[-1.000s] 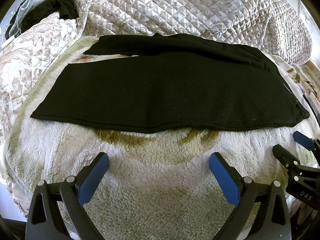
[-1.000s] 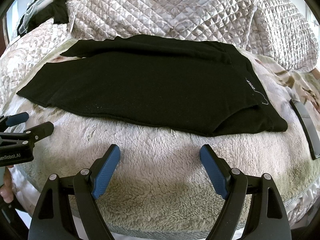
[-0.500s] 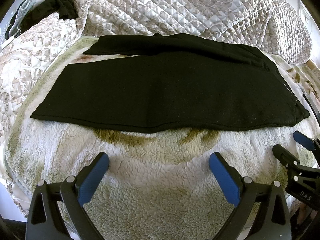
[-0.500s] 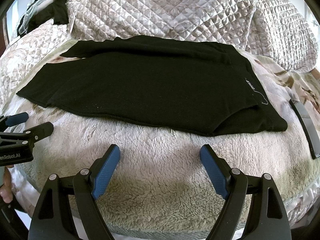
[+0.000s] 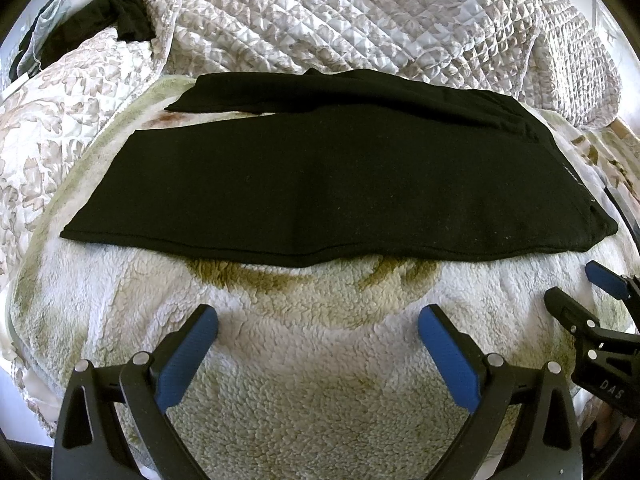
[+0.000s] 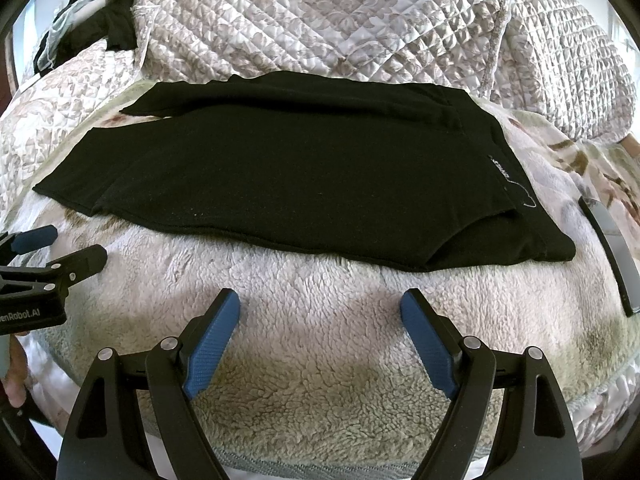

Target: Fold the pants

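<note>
Black pants [image 5: 328, 184] lie flat on a fleecy blanket [image 5: 320, 360], legs to the left, waist to the right, one leg mostly over the other. They also show in the right wrist view [image 6: 280, 176], with a small label near the waist. My left gripper [image 5: 318, 320] is open and empty, short of the pants' near edge. My right gripper [image 6: 320, 304] is open and empty, short of the near edge towards the waist. Each gripper shows at the side of the other's view, the right one [image 5: 588, 292] and the left one [image 6: 60, 248].
Quilted cushions [image 5: 360, 20] rise behind the pants. A dark flat phone-like object [image 6: 612, 256] lies right of the waist. Dark clothing [image 5: 100, 16] hangs at the far left corner. The blanket's front edge falls away below the grippers.
</note>
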`<state>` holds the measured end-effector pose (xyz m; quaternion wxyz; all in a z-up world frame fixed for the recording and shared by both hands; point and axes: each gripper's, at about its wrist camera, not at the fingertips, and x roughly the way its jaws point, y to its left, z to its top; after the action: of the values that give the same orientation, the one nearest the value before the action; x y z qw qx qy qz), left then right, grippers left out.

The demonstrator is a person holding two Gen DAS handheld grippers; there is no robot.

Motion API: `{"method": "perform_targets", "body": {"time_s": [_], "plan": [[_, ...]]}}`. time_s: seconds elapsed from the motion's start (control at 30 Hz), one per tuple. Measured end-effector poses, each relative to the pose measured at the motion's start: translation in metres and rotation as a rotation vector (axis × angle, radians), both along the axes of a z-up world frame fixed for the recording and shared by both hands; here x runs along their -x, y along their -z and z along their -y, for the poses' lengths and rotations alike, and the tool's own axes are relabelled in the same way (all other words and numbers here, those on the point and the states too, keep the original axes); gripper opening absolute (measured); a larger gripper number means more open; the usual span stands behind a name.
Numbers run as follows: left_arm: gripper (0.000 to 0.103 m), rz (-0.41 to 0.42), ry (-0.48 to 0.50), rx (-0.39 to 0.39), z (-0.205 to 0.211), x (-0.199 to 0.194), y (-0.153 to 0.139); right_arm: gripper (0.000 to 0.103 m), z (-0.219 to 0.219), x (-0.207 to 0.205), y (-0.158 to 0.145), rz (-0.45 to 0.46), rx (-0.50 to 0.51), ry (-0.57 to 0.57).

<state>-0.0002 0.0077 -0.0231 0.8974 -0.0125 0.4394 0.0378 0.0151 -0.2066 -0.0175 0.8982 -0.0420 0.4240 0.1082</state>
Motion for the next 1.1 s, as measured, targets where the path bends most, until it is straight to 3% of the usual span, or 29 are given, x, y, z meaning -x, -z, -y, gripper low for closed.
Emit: {"method": "perform_targets", "body": {"time_s": [1.1], "plan": [[0.103, -0.022, 0.023, 0.002, -0.0035, -0.0072, -0.0032, 0.083, -0.0007, -0.0067, 0.0012, -0.055, 0.018, -0.02]]}}
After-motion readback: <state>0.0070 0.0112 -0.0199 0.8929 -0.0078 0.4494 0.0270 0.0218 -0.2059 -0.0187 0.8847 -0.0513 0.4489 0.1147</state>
